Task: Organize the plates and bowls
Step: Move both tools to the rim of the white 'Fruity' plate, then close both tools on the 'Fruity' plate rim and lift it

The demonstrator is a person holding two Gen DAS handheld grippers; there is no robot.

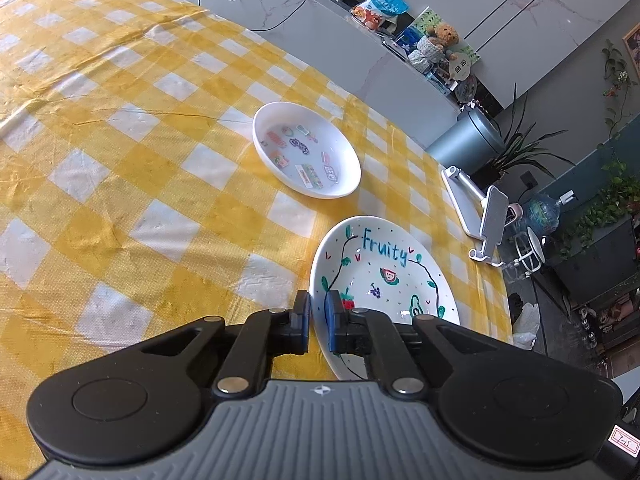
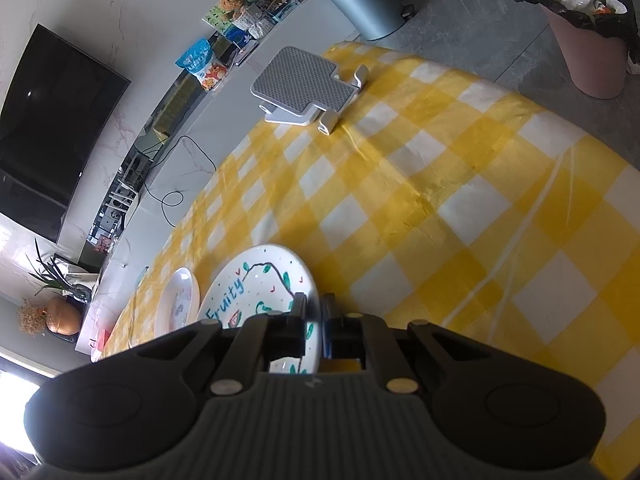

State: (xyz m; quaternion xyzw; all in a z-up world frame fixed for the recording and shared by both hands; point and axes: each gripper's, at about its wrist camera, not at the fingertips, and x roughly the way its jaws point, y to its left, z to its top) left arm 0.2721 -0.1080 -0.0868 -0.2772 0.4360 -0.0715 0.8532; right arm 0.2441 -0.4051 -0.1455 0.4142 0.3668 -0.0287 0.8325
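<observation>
Nearest in the left wrist view, the left gripper [image 1: 318, 316] has its two fingers pinched on the near-left rim of the painted plate [image 1: 384, 276], one finger outside the rim and the other inside over the drawn strawberry. The plate bears the word "Fruity" and small fruit drawings, and it lies ahead and to the right of the fingers on the yellow checked tablecloth [image 1: 120, 160]. Whether it rests flat or is raised off the cloth cannot be told.

In the right wrist view, the right gripper [image 2: 314, 316] is likewise clamped on the same painted plate [image 2: 256, 284], gripping its right edge; the plate extends to the left of the fingers and tilts up on edge from this angle.

Farther on, the white bowl [image 1: 306, 150] with small colored stickers inside sits on the cloth, apart from the plate; from the right it shows just beyond the plate [image 2: 178, 304].

Near the far table edge stands a grey and white phone stand [image 2: 308, 86]. Beyond the table a grey bin [image 2: 356, 0] stands on the floor.
</observation>
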